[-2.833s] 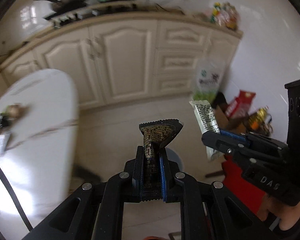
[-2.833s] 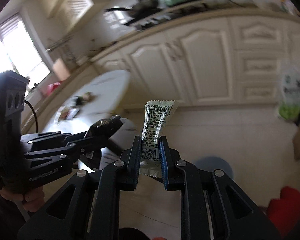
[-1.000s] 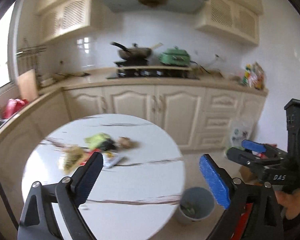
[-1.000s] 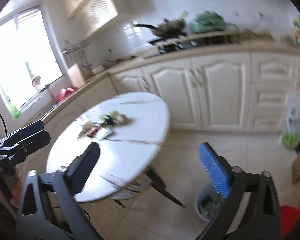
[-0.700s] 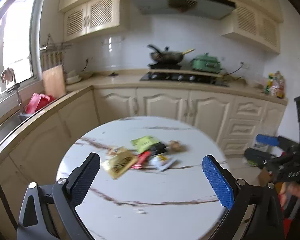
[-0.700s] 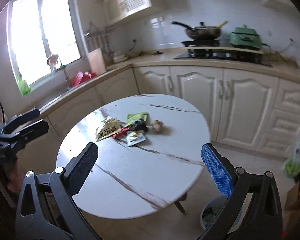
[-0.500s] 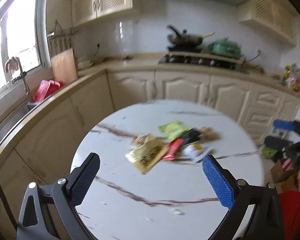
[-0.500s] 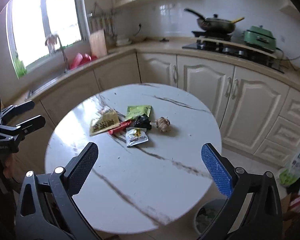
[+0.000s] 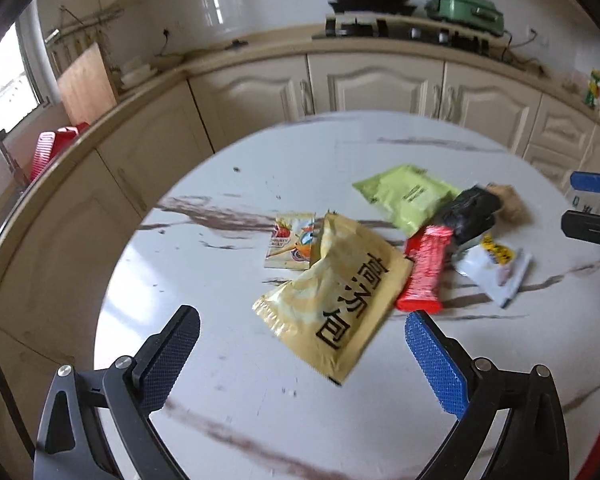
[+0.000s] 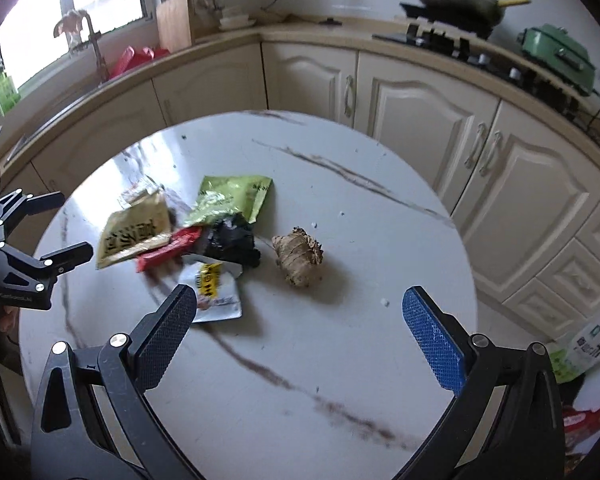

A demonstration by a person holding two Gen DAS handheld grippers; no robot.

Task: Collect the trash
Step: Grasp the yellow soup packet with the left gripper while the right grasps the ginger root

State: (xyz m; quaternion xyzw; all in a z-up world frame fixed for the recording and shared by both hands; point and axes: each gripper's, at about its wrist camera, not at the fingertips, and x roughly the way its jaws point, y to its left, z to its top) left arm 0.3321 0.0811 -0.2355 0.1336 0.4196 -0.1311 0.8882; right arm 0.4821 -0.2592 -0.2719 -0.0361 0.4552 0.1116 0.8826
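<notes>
Both grippers hang over the round marble surface (image 10: 380, 216) with jaws spread wide and nothing between them: left gripper (image 9: 300, 354), right gripper (image 10: 300, 320). The trash sits in one heap. A yellow packet (image 9: 336, 300) lies nearest the left gripper, half covering a small strawberry-print wrapper (image 9: 286, 244). To its right a red wrapper (image 9: 424, 272) runs under a black crumpled bag (image 9: 472, 212), which hides a corner of the green packet (image 9: 404, 196). A white sachet (image 10: 216, 288) sits partly behind the right gripper's left finger. The brown crumpled lump (image 10: 298, 254) lies apart; hard to tell what it is.
</notes>
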